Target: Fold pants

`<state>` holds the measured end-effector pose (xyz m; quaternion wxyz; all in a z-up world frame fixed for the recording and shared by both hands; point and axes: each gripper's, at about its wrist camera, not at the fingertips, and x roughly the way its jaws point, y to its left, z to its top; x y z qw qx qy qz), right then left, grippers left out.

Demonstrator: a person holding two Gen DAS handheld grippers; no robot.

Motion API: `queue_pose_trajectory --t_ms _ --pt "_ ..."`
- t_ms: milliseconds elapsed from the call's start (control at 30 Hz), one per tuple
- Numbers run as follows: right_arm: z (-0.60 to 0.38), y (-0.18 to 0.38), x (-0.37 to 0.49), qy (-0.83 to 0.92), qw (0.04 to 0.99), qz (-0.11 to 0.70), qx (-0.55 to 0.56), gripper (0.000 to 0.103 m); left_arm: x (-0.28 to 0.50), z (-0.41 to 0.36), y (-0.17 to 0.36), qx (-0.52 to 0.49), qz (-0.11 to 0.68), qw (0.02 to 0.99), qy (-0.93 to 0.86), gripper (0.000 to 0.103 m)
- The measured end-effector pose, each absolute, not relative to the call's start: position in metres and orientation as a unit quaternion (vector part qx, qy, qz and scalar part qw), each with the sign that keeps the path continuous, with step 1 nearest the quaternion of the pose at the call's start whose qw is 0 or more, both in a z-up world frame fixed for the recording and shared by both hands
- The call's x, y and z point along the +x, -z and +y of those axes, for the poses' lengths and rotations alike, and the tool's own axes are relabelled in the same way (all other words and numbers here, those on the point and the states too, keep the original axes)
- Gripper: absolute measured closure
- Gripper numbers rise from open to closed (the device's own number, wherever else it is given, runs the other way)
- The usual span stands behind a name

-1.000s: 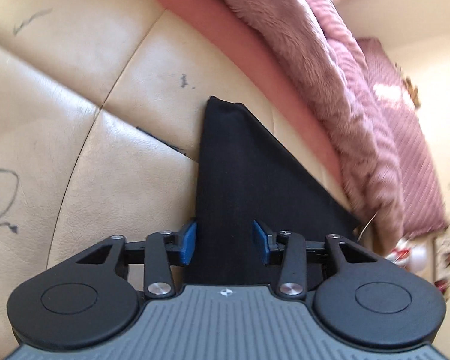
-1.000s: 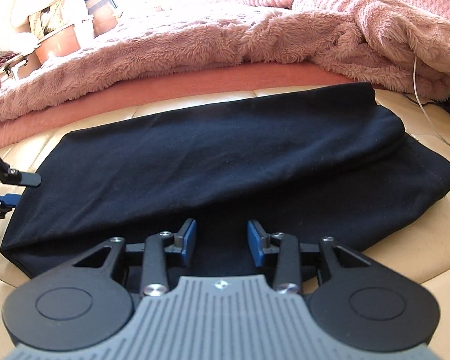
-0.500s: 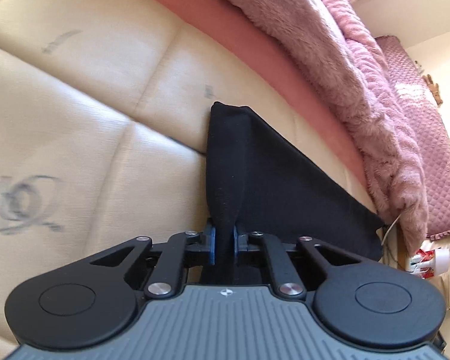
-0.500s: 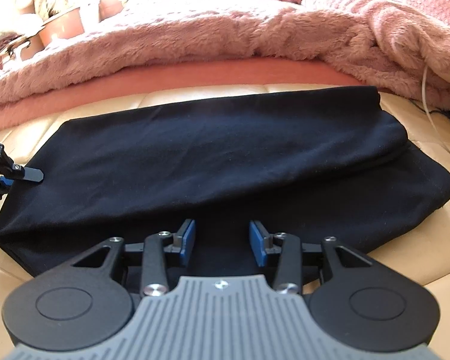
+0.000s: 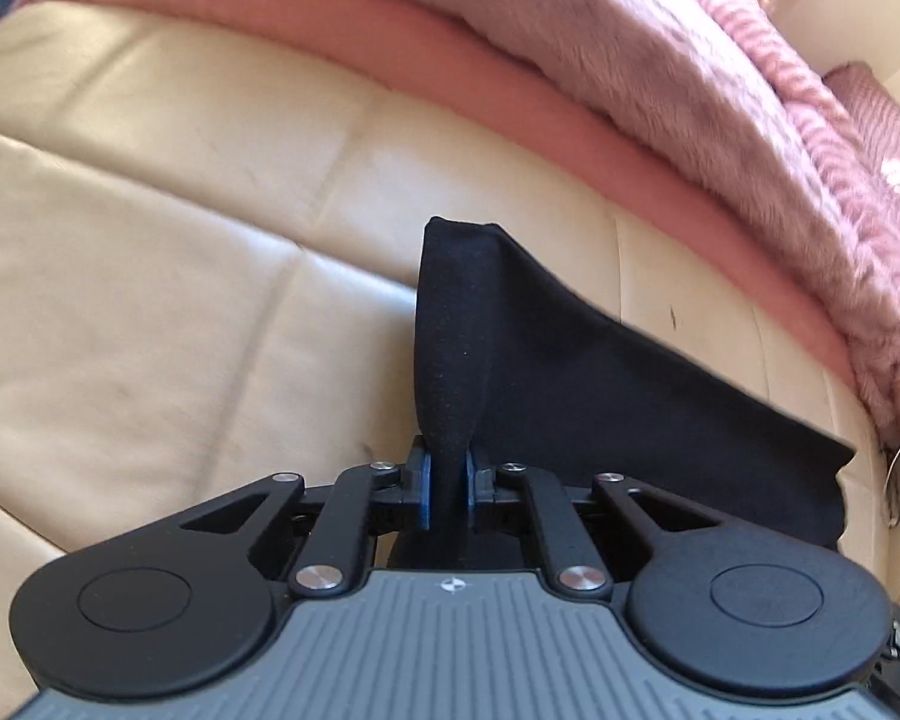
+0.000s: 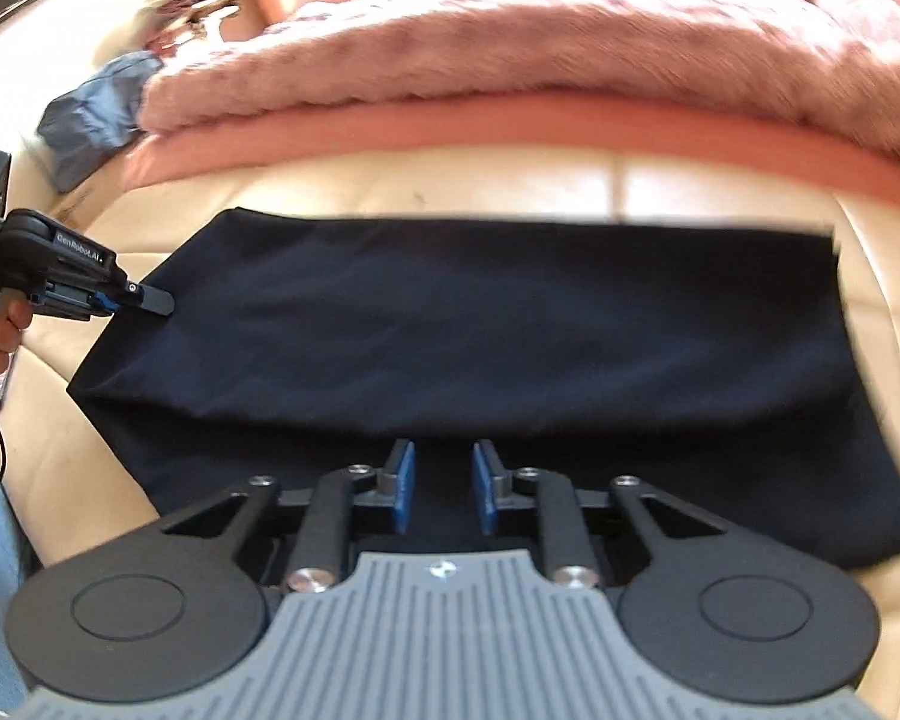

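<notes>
In the left wrist view, the left hand-held gripper (image 5: 444, 489) is clamped on a fold of the black pants (image 5: 600, 384). The pinched cloth stands up above the cream sofa (image 5: 180, 276). A fluffy pink blanket (image 5: 660, 54) lies behind.

In the right wrist view, the pants (image 6: 480, 324) lie spread wide on the sofa (image 6: 720, 186). The right hand-held gripper (image 6: 444, 495) is closing, with black cloth between its blue pads (image 6: 403, 495). The gap is not yet shut. The left hand-held gripper (image 6: 150, 299) grips the pants' left edge.
</notes>
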<state>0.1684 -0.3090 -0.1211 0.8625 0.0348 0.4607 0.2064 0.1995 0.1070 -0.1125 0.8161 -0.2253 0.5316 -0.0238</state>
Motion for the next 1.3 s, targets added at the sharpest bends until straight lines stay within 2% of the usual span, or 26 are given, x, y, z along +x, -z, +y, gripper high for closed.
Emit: queue_pose_trajectory --t_ms 33,133,400,633,900,1100,1300 --pt "-0.303 0.118 0.175 -0.212 0.863 0.459 0.021 0.100 0.200 0.110 0.108 -0.232 0.526 0.818 0.029 0.093" --pt "-0.282 0.110 0.205 -0.230 0.863 0.451 -0.010 0.103 0.201 0.116 0.093 -0.268 0.507 0.817 0.057 0.093" --pt "-0.237 0.122 0.293 -0.229 0.864 0.446 -0.045 0.103 0.205 0.105 0.055 -0.325 0.468 0.812 0.126 0.095" --pt "-0.226 0.150 0.324 -0.228 0.853 0.466 -0.054 0.103 0.204 0.083 0.038 -0.338 0.443 0.812 0.170 0.095" --pt "-0.224 0.143 0.319 -0.229 0.854 0.464 -0.050 0.103 0.208 0.066 0.026 -0.356 0.431 0.809 0.183 0.095" --pt "-0.231 0.122 0.262 -0.279 0.838 0.465 -0.059 0.103 0.207 0.047 0.016 -0.349 0.425 0.812 0.199 0.095" --pt "-0.237 0.135 0.227 -0.276 0.827 0.486 -0.061 0.103 0.203 0.024 0.006 -0.327 0.428 0.817 0.208 0.095"
